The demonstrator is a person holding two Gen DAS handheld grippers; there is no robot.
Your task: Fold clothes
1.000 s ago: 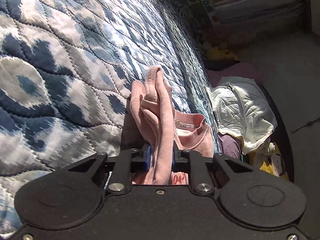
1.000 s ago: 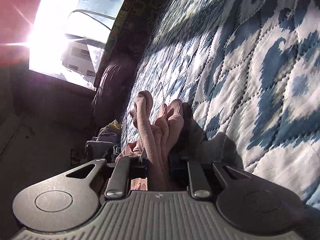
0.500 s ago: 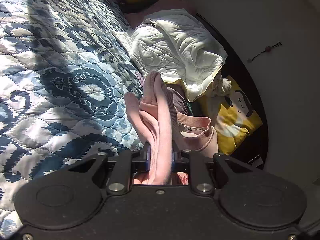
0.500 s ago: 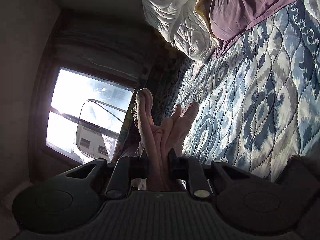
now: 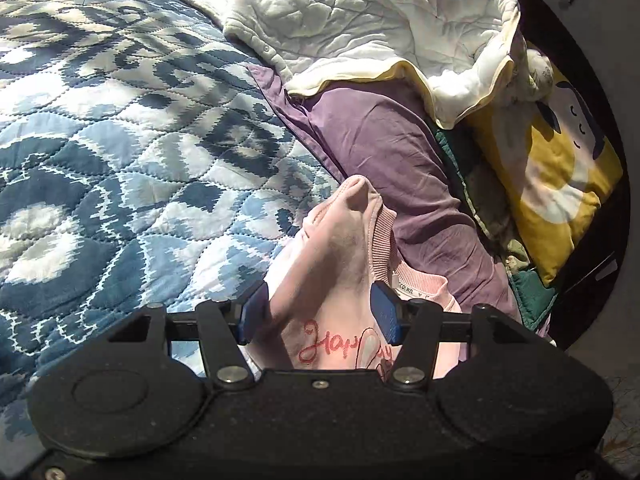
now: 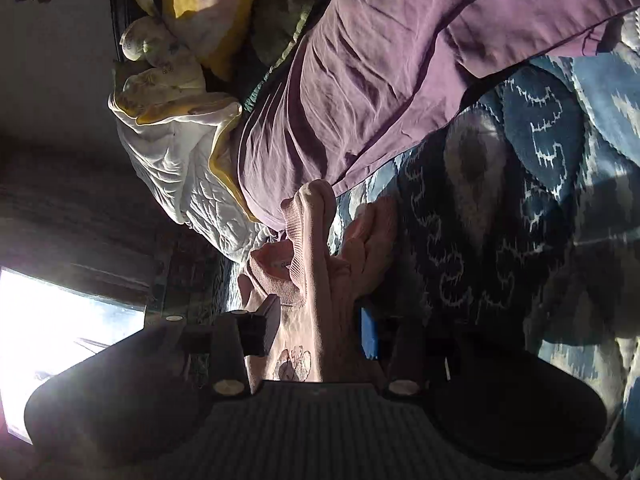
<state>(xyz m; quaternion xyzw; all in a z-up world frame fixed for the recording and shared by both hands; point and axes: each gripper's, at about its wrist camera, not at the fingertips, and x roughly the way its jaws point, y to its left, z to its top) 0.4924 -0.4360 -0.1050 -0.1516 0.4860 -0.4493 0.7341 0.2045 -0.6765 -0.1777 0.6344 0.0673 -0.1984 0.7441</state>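
**Pink sweatshirt sits between parted grippers over a quilted bed**

Left wrist view: The left gripper (image 5: 318,314) stands with its blue-padded fingers (image 5: 251,316) spread wide, a bunched fold of the pink sweatshirt (image 5: 340,264) rising loosely between them. The fabric leans against the left pad, while a gap shows before the right one, so the jaws are apart and not clamped. Red cursive lettering and a ribbed neckline with a small white label are visible on the garment just above the tool's black body. Beneath and to the left spreads a blue-and-white quilted bedspread (image 5: 120,152) in patchy sunlight. Beyond the sweatshirt lies a purple cloth (image 5: 384,152), partly covered by a white quilted garment (image 5: 360,24) with pale yellow lining. A yellow cushion (image 5: 560,184) with a cartoon print rests at the far right, against a dark edge.

Right wrist view: The picture is turned, with the bedding running overhead. The right gripper (image 6: 318,326) also has its fingers parted; the sweatshirt's ribbed edge and gathered folds stand upright in the gap, close to the blue pad on the right and with space before the dark pad on the left. Whether the cloth is pinched at all cannot be told, but the jaws are clearly not closed together. A faint printed motif shows on the fabric near the tool. The purple cloth fills the upper middle, the white garment bunches at left beside the yellow cushion, and the bedspread lies in shadow at right. A bright window (image 6: 60,320) glares at the lower left.
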